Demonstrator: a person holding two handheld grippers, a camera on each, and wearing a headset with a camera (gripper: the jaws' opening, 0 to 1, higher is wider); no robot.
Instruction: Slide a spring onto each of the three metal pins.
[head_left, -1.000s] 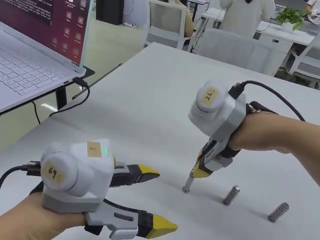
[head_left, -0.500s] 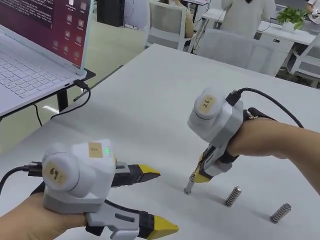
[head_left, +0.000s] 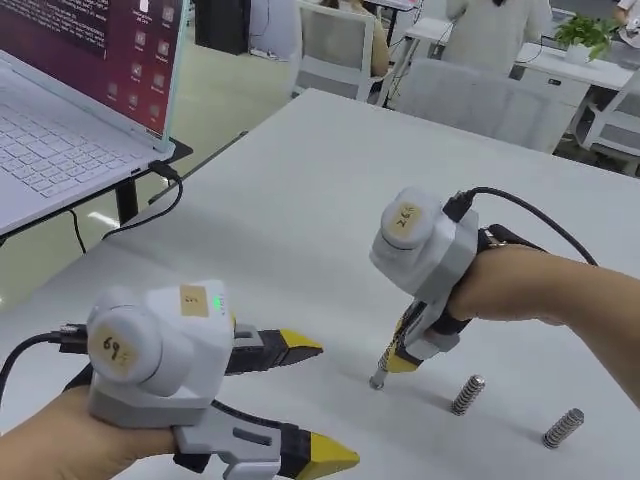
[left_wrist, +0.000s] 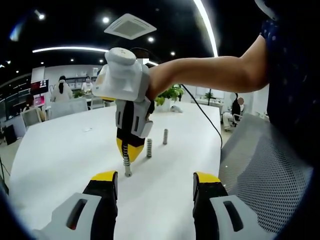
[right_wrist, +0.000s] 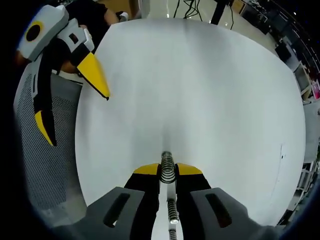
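Now | right gripper (head_left: 401, 358): jaws clamped on spring (right_wrist: 168, 171), which sits partway down upright metal pin (head_left: 377, 380) on white table (head_left: 300, 200) | left gripper (head_left: 318, 402): jaws apart, empty, well apart from pin | near spring-covered pin (head_left: 466, 394) and far spring-covered pin (head_left: 562, 427) beside it.

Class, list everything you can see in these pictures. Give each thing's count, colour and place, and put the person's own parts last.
Table: one, white, under the work.
Laptop: one, silver with a reddish screen, far left.
Cable: one, black, plugged into the laptop.
Chairs: white, beyond the table.
Plant: one, green, top right.
Pin: one, metal, upright under the right claw.
Spring: one, silver, between the right claw's jaws.
Sprung pins: two, silver, upright, right of that pin.
Left claw: yellow-tipped, open, bottom left.
Right claw: yellow-tipped, shut on the spring.
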